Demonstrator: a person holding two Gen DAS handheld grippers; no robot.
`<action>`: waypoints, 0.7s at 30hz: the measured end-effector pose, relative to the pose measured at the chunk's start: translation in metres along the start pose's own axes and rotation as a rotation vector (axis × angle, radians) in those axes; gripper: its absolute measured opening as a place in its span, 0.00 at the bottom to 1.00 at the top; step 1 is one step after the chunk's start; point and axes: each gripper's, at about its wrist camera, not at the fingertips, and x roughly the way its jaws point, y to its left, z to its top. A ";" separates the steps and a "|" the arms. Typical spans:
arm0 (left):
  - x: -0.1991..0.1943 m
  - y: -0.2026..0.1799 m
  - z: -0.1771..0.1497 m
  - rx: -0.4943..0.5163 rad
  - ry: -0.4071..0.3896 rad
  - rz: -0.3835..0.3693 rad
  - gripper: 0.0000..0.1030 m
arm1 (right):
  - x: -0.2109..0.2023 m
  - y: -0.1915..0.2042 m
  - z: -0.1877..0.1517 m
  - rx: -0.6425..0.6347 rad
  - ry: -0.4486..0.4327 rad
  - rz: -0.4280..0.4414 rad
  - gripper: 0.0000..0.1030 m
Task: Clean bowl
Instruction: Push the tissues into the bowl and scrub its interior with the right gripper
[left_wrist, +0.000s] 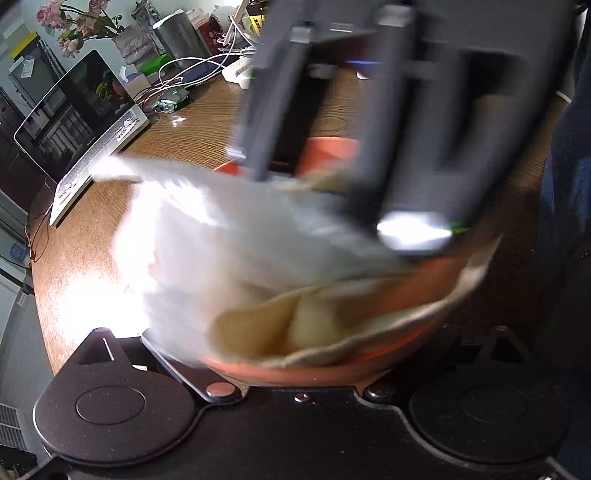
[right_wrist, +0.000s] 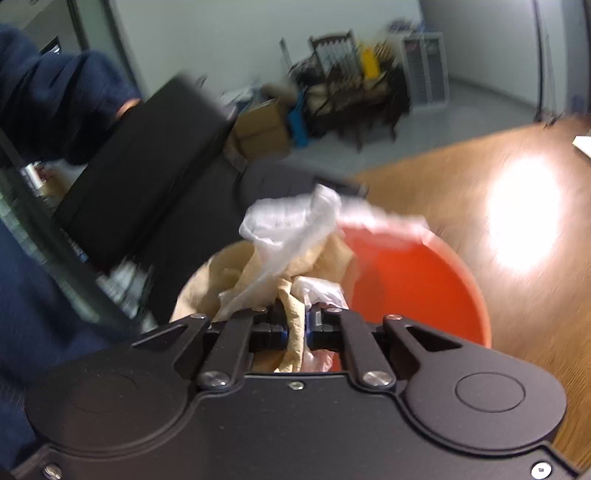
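Note:
An orange bowl (right_wrist: 413, 284) stands on the wooden table. My right gripper (right_wrist: 295, 325) is shut on a beige cloth (right_wrist: 295, 332) bunched with a thin white plastic sheet (right_wrist: 291, 221), pressed over the bowl's left rim. In the left wrist view the bowl (left_wrist: 332, 373) sits right at my left gripper (left_wrist: 291, 384), whose jaws stand on either side of its near rim. The cloth (left_wrist: 280, 328) and blurred white plastic (left_wrist: 207, 236) fill the bowl. The right gripper's body (left_wrist: 369, 122) hangs over the bowl from above, motion-blurred.
An open laptop (left_wrist: 85, 122) stands at the table's left. Cables, a mouse (left_wrist: 173, 98), a flower vase and containers lie behind it. The table (right_wrist: 517, 258) stretches right with a bright glare. Chairs and boxes stand on the floor beyond.

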 end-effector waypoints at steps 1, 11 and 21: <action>0.000 0.000 0.000 -0.002 0.000 0.001 0.93 | 0.001 -0.003 0.003 -0.018 -0.009 -0.048 0.09; 0.001 0.002 0.000 0.015 -0.002 -0.007 0.93 | 0.004 0.000 0.012 -0.265 0.301 -0.083 0.09; 0.007 0.005 0.004 0.008 -0.001 -0.004 0.93 | 0.023 0.012 0.037 -0.035 0.164 0.104 0.10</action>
